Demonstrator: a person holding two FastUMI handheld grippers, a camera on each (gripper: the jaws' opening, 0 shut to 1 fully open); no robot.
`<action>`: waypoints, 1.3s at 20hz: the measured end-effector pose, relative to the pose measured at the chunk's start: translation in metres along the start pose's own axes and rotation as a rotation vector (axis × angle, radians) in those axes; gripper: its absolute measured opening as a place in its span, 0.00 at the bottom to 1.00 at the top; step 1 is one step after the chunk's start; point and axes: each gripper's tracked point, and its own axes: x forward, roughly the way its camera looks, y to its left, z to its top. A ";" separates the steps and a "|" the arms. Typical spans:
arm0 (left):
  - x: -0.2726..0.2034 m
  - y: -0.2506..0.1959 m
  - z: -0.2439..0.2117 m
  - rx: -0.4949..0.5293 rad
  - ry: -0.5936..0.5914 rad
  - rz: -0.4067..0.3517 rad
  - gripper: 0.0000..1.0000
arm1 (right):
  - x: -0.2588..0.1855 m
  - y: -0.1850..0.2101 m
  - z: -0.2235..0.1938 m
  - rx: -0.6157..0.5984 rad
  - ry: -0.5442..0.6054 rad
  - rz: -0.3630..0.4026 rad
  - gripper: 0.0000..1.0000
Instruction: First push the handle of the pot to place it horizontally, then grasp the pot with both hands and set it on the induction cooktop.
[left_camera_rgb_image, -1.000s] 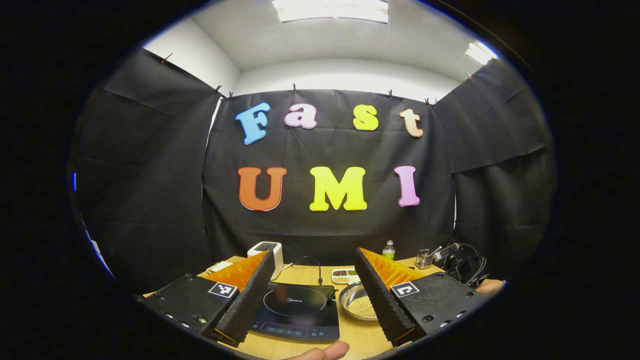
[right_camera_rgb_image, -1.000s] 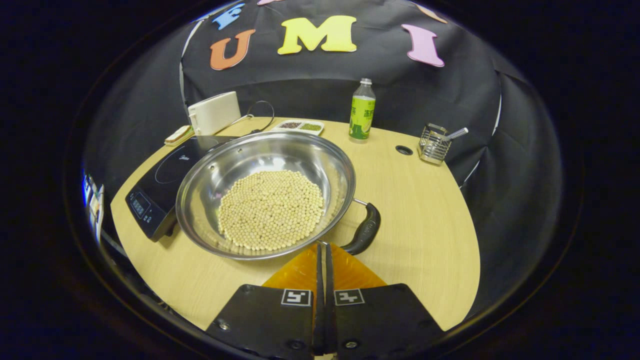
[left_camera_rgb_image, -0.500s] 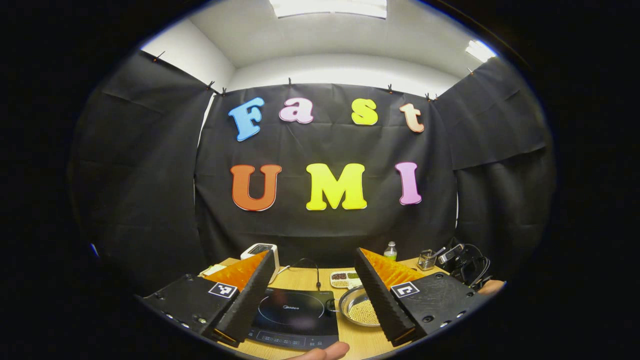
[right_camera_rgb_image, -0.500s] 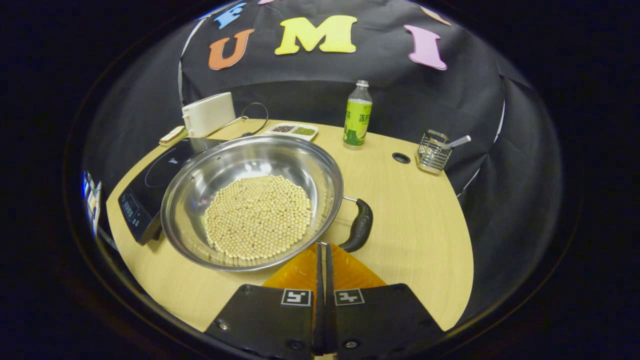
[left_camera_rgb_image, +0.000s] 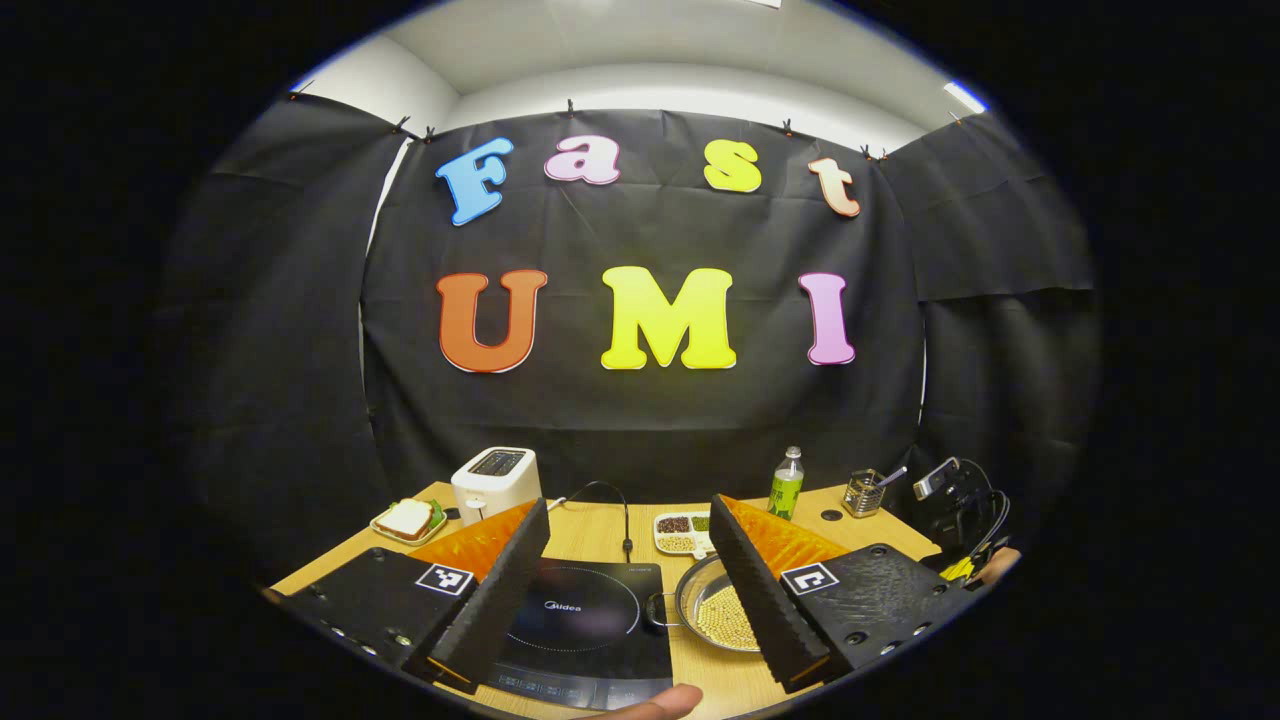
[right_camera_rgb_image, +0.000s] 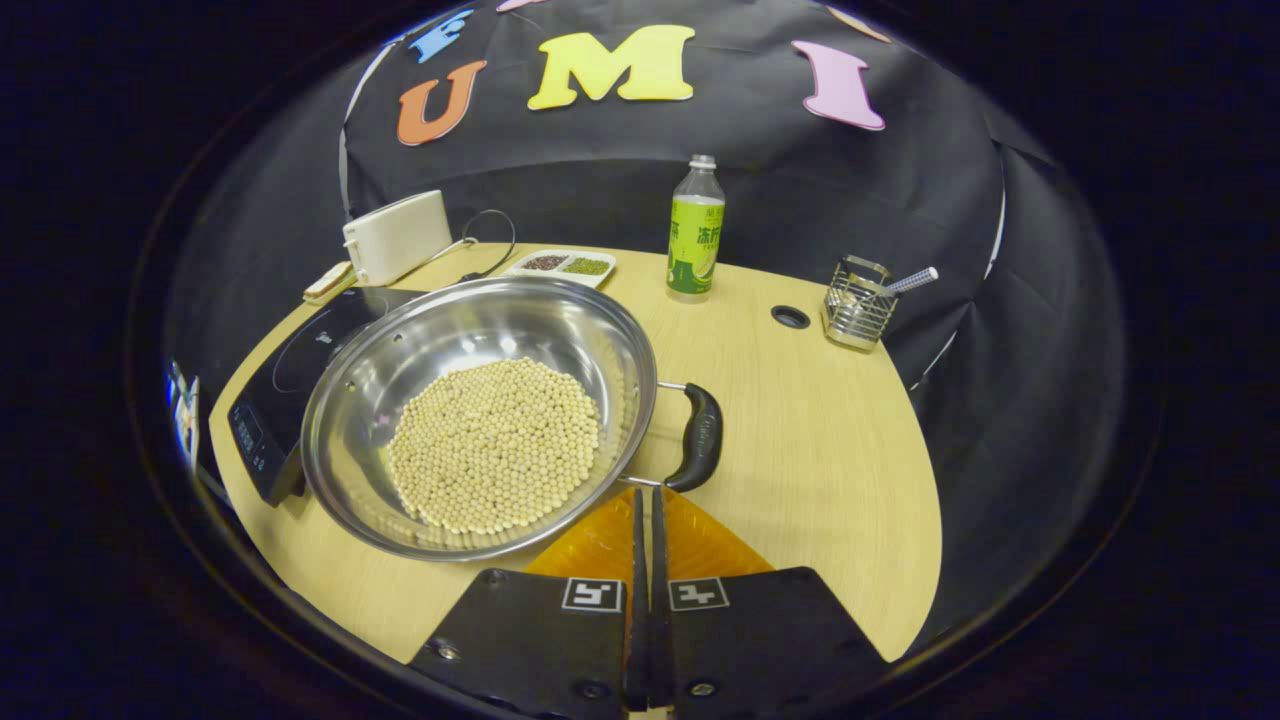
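On the table (right_camera_rgb_image: 830, 450), in the right gripper view, the pot (right_camera_rgb_image: 470, 410) of beans sits at 10 o'clock of the right gripper (right_camera_rgb_image: 645, 492), whose fingers are pressed together just below the black handle (right_camera_rgb_image: 697, 437). At 9 o'clock of the pot lies the cooktop (left_camera_rgb_image: 590, 620), seen between the spread fingers of the left gripper (left_camera_rgb_image: 630, 530)
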 end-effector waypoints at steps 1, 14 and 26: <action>0.008 -0.003 -0.005 0.001 0.005 -0.015 0.96 | -0.002 0.000 -0.001 0.000 -0.006 0.000 0.04; 0.067 -0.030 -0.123 -0.082 0.319 -0.093 0.95 | -0.041 -0.014 0.024 0.087 -0.164 -0.117 1.00; 0.100 -0.044 -0.204 -0.060 0.550 -0.093 0.95 | 0.011 0.003 0.030 0.206 -0.099 -0.054 1.00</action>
